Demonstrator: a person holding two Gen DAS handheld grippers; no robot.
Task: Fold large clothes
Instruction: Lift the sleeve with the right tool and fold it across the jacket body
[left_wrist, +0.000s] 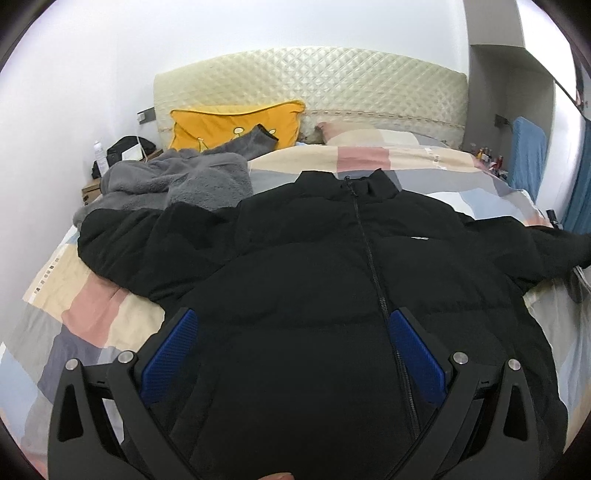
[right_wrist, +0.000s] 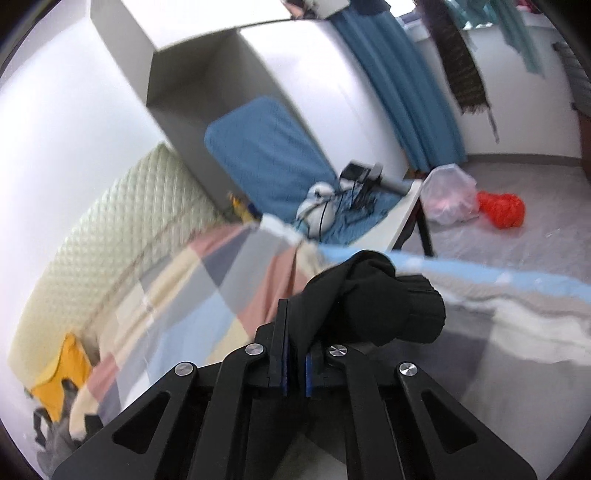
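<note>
A black puffer jacket (left_wrist: 314, 266) lies front up on the bed, zipped, with its collar toward the headboard and both sleeves spread out. My left gripper (left_wrist: 291, 328) hovers open over the jacket's lower front, its blue pads wide apart with nothing pinched. In the right wrist view the jacket's black sleeve cuff (right_wrist: 373, 295) hangs bunched from my right gripper (right_wrist: 295, 350), which is shut on it above the bed's right side.
A patchwork duvet (left_wrist: 92, 302) covers the bed. A grey fleece garment (left_wrist: 177, 181) and a yellow cushion (left_wrist: 229, 123) lie near the quilted headboard (left_wrist: 314, 85). A small table (right_wrist: 402, 214) with cables, a plastic bag (right_wrist: 448, 194) and a red bundle (right_wrist: 502, 208) stand beside the bed.
</note>
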